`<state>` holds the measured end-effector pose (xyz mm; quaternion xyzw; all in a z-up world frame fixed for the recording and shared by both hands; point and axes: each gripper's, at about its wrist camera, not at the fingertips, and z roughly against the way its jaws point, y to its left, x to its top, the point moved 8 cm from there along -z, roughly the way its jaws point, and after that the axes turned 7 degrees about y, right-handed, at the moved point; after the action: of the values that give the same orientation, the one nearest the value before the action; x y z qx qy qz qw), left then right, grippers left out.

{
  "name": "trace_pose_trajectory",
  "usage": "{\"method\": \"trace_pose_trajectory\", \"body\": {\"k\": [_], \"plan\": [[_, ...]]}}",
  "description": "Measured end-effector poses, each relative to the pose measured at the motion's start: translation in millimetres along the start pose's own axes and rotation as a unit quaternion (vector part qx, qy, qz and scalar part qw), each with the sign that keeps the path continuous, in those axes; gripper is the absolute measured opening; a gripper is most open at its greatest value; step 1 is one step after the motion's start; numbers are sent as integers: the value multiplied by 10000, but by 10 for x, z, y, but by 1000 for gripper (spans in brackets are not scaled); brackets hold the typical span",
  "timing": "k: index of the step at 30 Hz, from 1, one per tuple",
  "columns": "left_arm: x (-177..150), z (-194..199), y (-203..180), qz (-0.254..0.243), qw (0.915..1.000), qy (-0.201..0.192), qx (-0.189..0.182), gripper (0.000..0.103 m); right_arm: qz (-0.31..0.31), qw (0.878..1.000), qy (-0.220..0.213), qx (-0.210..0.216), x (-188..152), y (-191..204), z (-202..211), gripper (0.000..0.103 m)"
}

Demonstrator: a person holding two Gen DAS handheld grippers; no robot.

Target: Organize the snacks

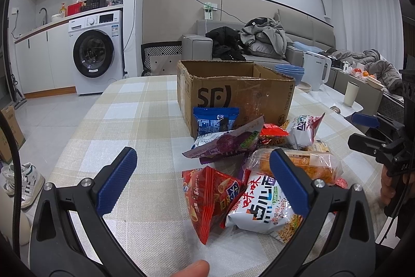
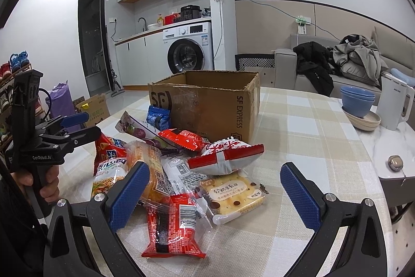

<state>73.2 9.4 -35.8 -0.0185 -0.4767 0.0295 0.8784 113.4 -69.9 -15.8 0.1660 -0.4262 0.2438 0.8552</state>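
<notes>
A pile of snack packets lies on the checked tablecloth in front of an open cardboard box [image 1: 233,95], also in the right wrist view [image 2: 207,105]. My left gripper [image 1: 202,173] is open and empty above a red chip bag [image 1: 207,196] and a white noodle-snack bag [image 1: 262,204]. My right gripper [image 2: 215,188] is open and empty above a biscuit pack [image 2: 233,195] and a red packet [image 2: 172,227]. A blue packet [image 1: 215,121] leans on the box. Each gripper shows in the other's view: the right [image 1: 363,131], the left [image 2: 77,126].
Stacked blue bowls [image 2: 356,101] on beige plates and a white kettle [image 2: 394,103] stand at the table's far right. A beige cup [image 1: 351,94] stands on the marble table edge. A sofa with clothes is behind; a washing machine [image 1: 96,53] stands at the back left.
</notes>
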Motion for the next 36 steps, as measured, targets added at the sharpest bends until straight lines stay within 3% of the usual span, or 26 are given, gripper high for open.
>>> {"method": "trace_pose_trajectory", "body": {"k": [23, 36], "plan": [[5, 20, 47, 49, 10000, -15, -21, 102, 99, 9997, 196, -75, -15, 21, -41, 103], [-63, -122, 88, -116, 9988, 406, 245, 102, 536, 9954, 769, 171, -158, 246, -180, 103]]}}
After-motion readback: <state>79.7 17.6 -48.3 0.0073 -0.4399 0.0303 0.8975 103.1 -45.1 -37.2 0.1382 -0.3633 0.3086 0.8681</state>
